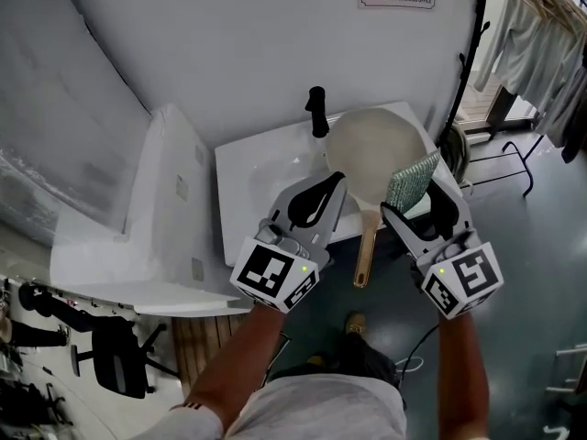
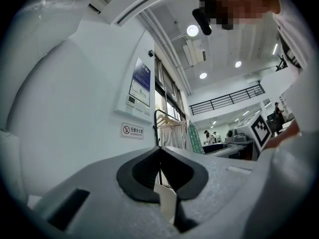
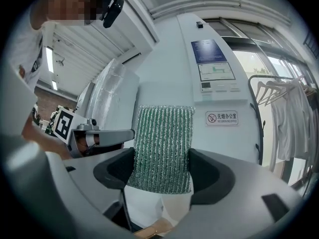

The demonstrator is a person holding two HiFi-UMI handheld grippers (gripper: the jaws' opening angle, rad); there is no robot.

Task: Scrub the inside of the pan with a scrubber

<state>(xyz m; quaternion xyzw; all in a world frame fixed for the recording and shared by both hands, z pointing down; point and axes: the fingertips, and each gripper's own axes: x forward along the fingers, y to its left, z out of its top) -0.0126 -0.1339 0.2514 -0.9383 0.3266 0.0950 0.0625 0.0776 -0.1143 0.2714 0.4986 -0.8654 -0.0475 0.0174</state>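
Note:
A cream pan (image 1: pixel 374 149) rests on the right end of the white sink (image 1: pixel 252 177), its wooden handle (image 1: pixel 365 259) sticking out over the front edge toward me. My right gripper (image 1: pixel 411 204) is just right of the pan, shut on a green scrubber (image 1: pixel 412 179) that stands upright between its jaws (image 3: pixel 162 171). The same scrubber (image 3: pixel 162 148) fills the middle of the right gripper view. My left gripper (image 1: pixel 330 189) hovers at the pan's left side, shut with nothing held (image 2: pixel 160 156). A cream patch shows below its tips.
A black faucet (image 1: pixel 316 111) stands behind the sink, by the pan's left rim. A white angled panel (image 1: pixel 138 218) lies to the left. A black stand (image 1: pixel 470 62) and a clothes rack (image 1: pixel 541 26) are at right, a black chair (image 1: pixel 119 360) at lower left.

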